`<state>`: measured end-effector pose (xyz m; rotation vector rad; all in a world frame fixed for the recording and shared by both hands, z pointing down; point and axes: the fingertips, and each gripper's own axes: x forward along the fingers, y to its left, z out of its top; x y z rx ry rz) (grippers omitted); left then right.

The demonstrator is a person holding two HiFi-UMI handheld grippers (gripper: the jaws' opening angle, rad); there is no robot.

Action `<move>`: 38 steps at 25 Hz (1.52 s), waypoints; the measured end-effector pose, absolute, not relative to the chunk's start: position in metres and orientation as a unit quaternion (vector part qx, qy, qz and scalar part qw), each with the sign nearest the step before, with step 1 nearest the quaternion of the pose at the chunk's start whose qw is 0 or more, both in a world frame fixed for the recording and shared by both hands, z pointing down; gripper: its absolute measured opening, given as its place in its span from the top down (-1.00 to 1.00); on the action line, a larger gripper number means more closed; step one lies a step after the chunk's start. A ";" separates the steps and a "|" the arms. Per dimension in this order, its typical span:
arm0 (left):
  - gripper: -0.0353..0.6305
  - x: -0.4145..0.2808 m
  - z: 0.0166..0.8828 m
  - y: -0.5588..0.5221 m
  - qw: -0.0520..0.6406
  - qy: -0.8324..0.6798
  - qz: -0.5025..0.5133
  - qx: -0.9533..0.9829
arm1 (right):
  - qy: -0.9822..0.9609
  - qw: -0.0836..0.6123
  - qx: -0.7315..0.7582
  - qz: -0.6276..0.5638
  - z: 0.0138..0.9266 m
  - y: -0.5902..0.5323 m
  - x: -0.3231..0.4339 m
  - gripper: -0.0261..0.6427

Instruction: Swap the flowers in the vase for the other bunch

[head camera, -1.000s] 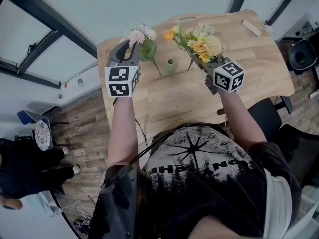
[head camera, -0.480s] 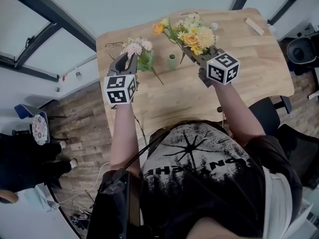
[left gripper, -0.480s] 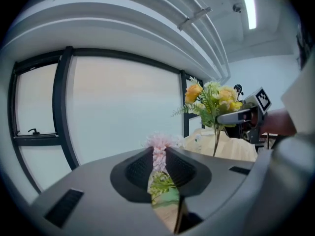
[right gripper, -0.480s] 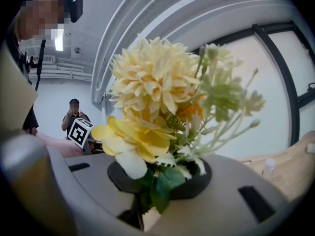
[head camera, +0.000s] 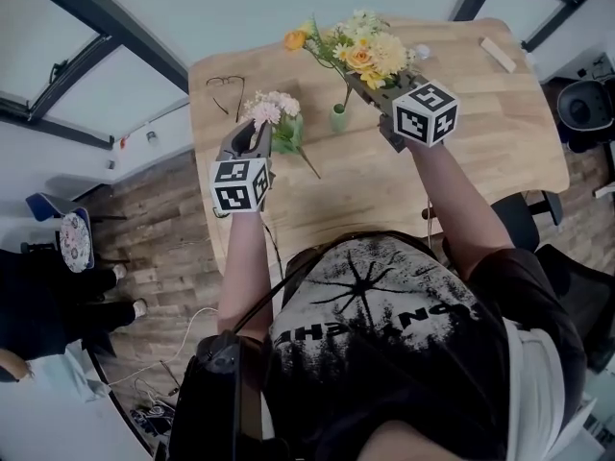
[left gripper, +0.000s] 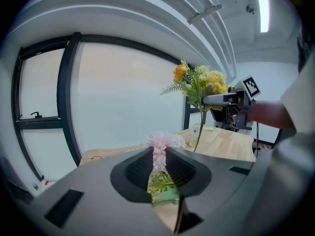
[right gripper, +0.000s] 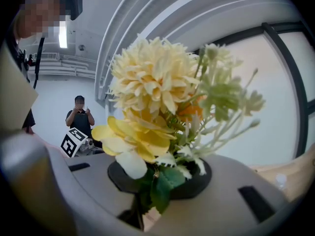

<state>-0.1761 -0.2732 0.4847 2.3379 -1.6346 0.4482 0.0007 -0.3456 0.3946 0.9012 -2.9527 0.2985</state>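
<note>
Holding a bunch in each gripper, a person stands at the near edge of a wooden table (head camera: 480, 133) in the head view: the left gripper (head camera: 258, 131) carries the pink bunch (head camera: 272, 109) low over the table's left side, while the right gripper (head camera: 363, 80) carries the yellow bunch (head camera: 363, 54) over the small green vase (head camera: 339, 117), which stands between the two, toward the far edge. The left gripper view shows its jaws narrowed onto the pink bunch's stems, blossoms poking out just beyond them; past it to the right, the yellow bunch's long stem hangs down at the vase, though whether its tip has entered the mouth is unclear. The right gripper view shows those jaws clamped on the yellow bunch's leafy stems, with the blooms filling the frame. The swap appears half done, with the vase seemingly empty; next, the stem must be lined up over the narrow mouth and lowered straight in.
</note>
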 end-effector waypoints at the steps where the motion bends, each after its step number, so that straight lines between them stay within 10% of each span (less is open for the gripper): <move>1: 0.63 -0.175 0.487 -0.271 0.130 -0.561 0.153 0.803 | -0.952 0.021 0.289 0.096 0.395 -0.346 0.000 0.68; 38: 0.63 -0.156 0.539 -0.274 0.226 -0.530 0.124 0.808 | -0.937 0.105 0.278 0.186 0.528 -0.369 -0.017 0.68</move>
